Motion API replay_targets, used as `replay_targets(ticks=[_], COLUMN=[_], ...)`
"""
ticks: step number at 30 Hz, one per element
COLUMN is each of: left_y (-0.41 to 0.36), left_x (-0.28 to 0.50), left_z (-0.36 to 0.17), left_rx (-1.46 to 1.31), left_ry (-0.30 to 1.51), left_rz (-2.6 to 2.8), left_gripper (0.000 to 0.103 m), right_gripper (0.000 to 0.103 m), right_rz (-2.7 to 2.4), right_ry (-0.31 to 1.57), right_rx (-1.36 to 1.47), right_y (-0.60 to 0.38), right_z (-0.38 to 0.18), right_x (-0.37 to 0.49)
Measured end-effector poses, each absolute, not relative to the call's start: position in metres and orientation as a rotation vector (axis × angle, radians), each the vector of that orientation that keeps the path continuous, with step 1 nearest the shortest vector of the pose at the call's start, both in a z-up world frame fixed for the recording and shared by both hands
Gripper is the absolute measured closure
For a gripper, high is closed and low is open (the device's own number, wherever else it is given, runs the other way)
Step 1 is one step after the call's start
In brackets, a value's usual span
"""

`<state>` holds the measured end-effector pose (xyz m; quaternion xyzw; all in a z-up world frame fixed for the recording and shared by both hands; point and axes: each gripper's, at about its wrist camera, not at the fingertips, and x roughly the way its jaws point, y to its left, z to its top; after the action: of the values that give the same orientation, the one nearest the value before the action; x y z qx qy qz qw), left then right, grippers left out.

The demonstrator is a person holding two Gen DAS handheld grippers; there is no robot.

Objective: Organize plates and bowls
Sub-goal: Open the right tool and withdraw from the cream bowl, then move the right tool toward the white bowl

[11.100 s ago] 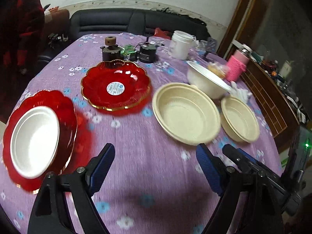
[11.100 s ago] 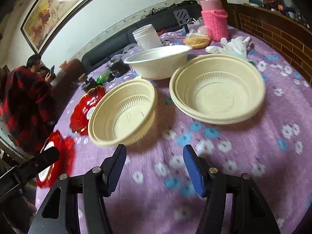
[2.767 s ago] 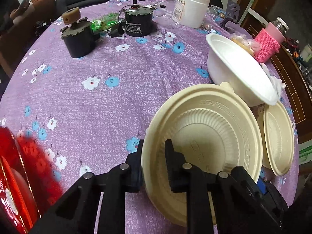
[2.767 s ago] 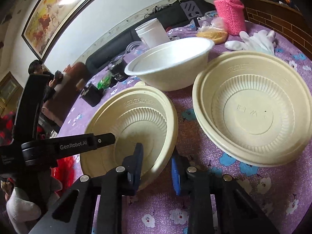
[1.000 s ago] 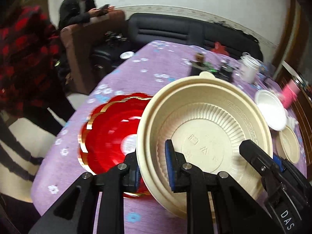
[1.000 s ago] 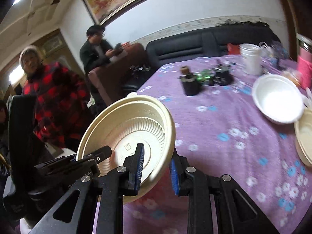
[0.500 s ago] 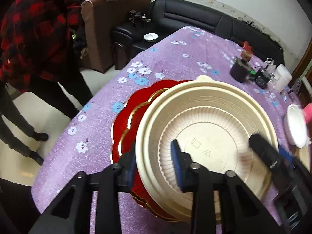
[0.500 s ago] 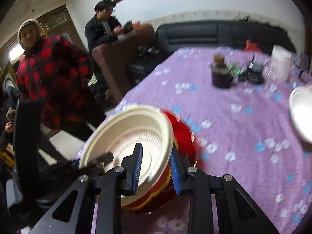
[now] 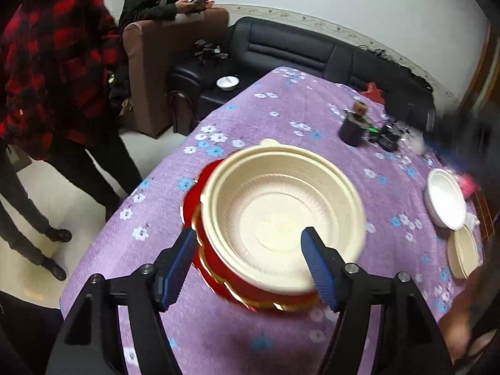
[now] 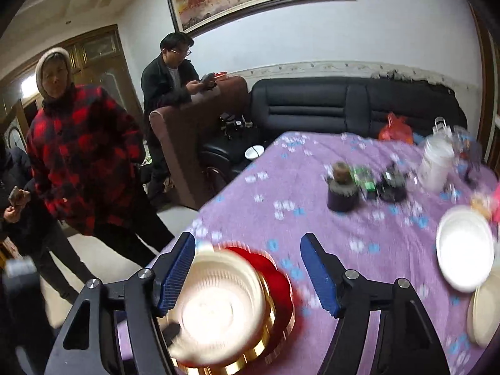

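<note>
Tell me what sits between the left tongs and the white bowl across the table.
The beige bowl stacked on the red plates lies right before the open left tongs; past it, only tablecloth leads to the white bowl.

Your left gripper (image 9: 250,262) stands spread wide with the cream bowl (image 9: 282,215) on the red plate (image 9: 200,243) blocking dead ahead. Bare tablecloth (image 9: 290,118) lies open at 12 o'clock; a dark jar (image 9: 353,128) stands at 1, a white bowl (image 9: 445,198) at 3.
</note>
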<state>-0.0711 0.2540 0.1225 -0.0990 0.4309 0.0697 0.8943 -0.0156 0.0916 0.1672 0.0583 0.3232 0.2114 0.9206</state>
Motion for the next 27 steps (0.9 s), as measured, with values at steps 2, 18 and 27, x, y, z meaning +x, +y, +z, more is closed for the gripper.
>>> replay_targets(ticks=[2, 18, 27], left_y=[0.240, 0.124, 0.098], left_x=[-0.079, -0.112, -0.119], left_z=[0.128, 0.131, 0.126], left_rx=[-0.188, -0.029, 0.006], left_ry=[0.888, 0.908, 0.932], left_rz=[0.118, -0.042, -0.077], left_gripper=[0.033, 0.030, 0.029], right_gripper=[0.028, 0.027, 0.027], right_rz=[0.435, 0.268, 0.206], right_ry=[0.679, 0.701, 0.719], right_rx=[0.159, 0.311, 0.353], right_y=[0.071, -0.067, -0.104], right_z=[0.153, 0.110, 0.091], right_x=[-0.032, -0.095, -0.106])
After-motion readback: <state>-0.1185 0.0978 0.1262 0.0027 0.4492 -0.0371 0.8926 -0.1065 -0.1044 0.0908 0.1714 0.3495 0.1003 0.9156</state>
